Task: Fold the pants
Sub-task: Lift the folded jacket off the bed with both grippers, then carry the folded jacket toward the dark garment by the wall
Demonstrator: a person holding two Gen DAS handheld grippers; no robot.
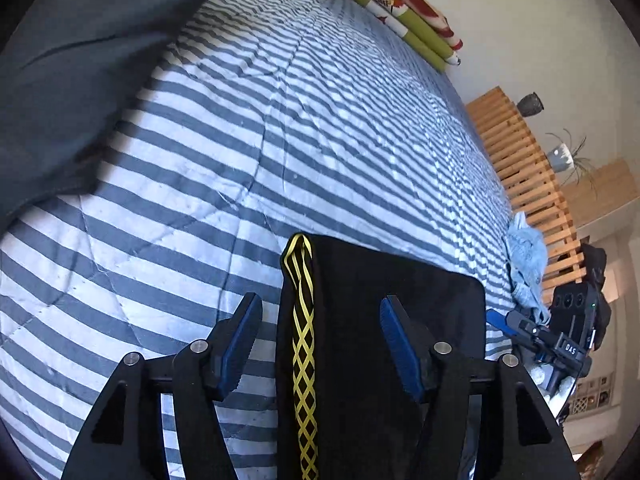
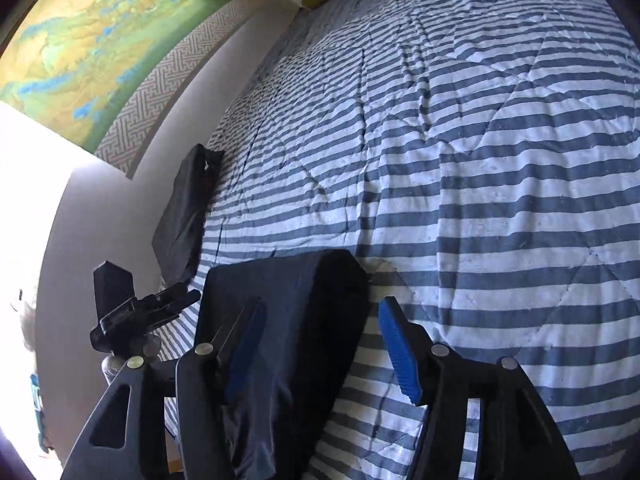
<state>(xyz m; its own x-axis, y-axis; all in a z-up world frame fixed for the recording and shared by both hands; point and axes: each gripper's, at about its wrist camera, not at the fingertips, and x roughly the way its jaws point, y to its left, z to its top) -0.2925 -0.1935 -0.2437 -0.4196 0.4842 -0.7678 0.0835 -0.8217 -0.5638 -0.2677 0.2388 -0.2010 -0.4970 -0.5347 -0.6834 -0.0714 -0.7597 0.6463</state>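
The black pants (image 1: 420, 304), with a yellow lattice stripe (image 1: 304, 340) down one side, lie folded on the blue-and-white striped quilt (image 1: 248, 140). My left gripper (image 1: 320, 320) is open and straddles the striped edge of the fold, its blue pads clear of the cloth. In the right wrist view the other corner of the pants (image 2: 296, 304) sits between the fingers of my right gripper (image 2: 320, 332), which is also open. There the cloth lies against the left pad and the right pad stands free. Each gripper shows in the other's view: the right gripper (image 1: 536, 332) and the left gripper (image 2: 136, 312).
A dark grey garment (image 1: 68, 80) covers the quilt at the far left. Green, red and white pillows (image 1: 404, 12) lie at the head. A light blue cloth (image 1: 528, 260) rests by the wooden slats (image 1: 516, 160). A black pouch (image 2: 184, 216) leans on the wall under a map (image 2: 100, 40).
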